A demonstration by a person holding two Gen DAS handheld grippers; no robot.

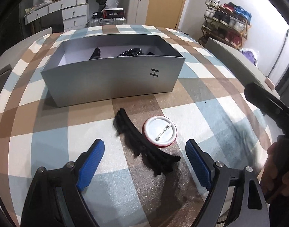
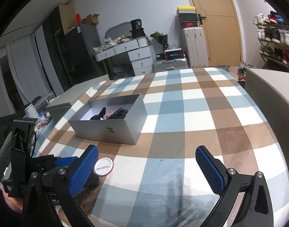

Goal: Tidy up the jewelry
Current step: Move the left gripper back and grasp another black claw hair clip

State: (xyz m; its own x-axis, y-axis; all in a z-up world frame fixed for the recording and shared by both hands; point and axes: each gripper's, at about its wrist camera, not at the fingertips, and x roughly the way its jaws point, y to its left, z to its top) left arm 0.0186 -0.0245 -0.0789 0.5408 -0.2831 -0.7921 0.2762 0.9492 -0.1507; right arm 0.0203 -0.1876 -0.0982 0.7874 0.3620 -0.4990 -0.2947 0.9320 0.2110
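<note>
A silver open box [image 1: 114, 79] stands on the checked tablecloth, holding a black clip [image 1: 95, 54] and black beads [image 1: 132, 52]. In front of it lie a black hair clip [image 1: 142, 145] and a round white pin badge [image 1: 160, 131], face down. My left gripper [image 1: 145, 162] is open, its blue pads either side of the hair clip, just above the cloth. In the right wrist view the box [image 2: 106, 132] is at centre left and the badge [image 2: 103, 166] lies by the left pad. My right gripper [image 2: 147, 167] is open and empty over the cloth.
The table [image 2: 201, 113] has a blue, brown and white checked cloth. A grey chair back [image 2: 273, 94] stands at the right edge. The right gripper's body [image 1: 273, 113] shows at the right of the left wrist view. Drawers, suitcases and a shoe rack stand behind.
</note>
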